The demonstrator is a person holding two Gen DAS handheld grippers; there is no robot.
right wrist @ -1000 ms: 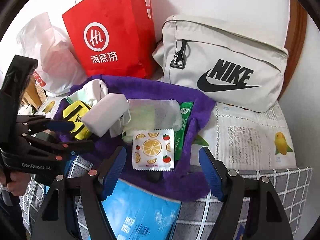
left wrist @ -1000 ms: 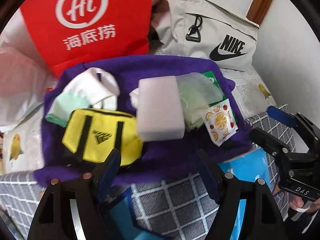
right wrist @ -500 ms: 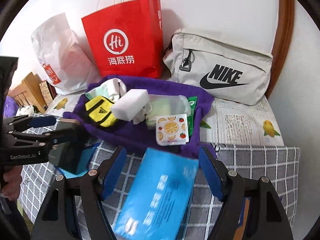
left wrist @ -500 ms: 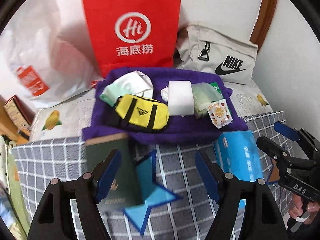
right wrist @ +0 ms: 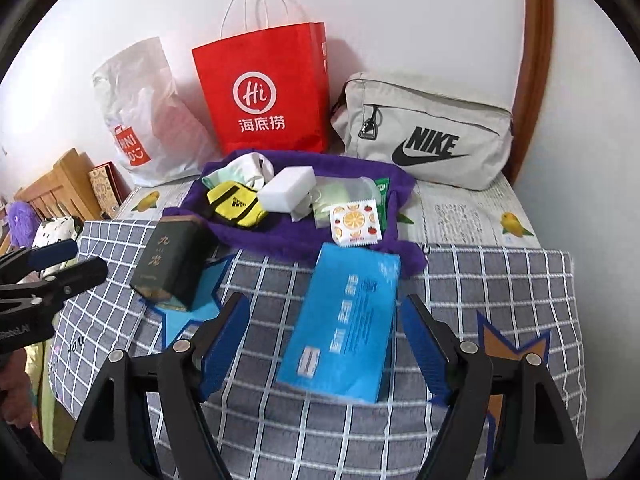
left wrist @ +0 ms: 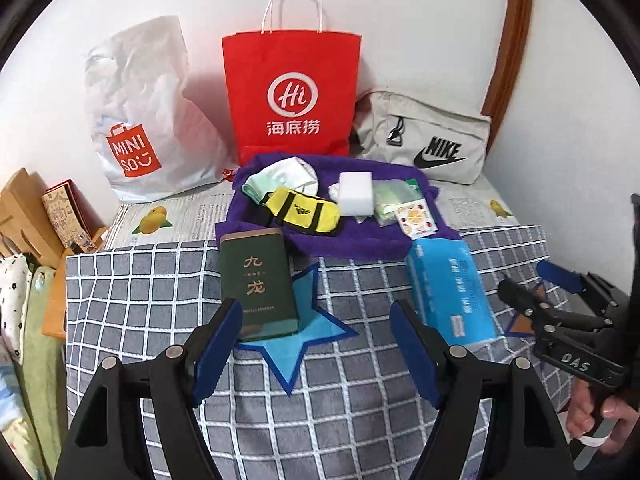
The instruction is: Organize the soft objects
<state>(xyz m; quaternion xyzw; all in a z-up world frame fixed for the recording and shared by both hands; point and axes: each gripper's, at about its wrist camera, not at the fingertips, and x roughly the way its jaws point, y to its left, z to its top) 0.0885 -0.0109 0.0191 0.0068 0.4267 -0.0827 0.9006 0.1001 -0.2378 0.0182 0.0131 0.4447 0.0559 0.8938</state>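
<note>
Here the checked grey cloth [left wrist: 360, 400] spreads across the near half of the bed, and two things lie on it between the grippers and the soft goods: a dark green box [left wrist: 258, 280] resting partly on a blue star patch [left wrist: 304, 340], and a blue tissue pack [right wrist: 344, 320] lying flat just beside the purple edge. The left gripper [left wrist: 316, 344] hangs over the cloth with its jaws apart and nothing between them; the right gripper [right wrist: 326, 340] is likewise spread, its jaws having just been opening a little, with the tissue pack seen below the gap but not pressed by the pads. Behind stand a red paper bag [left wrist: 292, 92], a white plastic bag [left wrist: 144, 120] and a beige sling bag [right wrist: 428, 132] against the wall. The left view alone shows the person's hand [left wrist: 600, 416] on the right gripper's handle; the right view alone shows an orange star patch [right wrist: 516, 344] and a purple plush toy [right wrist: 20, 220] at the far left — neither appears in the other camera. The purple towel [left wrist: 340, 240] holds the soft things: a yellow pouch [left wrist: 304, 212], a white sponge block [left wrist: 356, 192], a pale green and white cloth bundle [left wrist: 280, 178], a clear packet [right wrist: 344, 196] and a fruit-print sachet [right wrist: 354, 222], all touching or overlapping.
</note>
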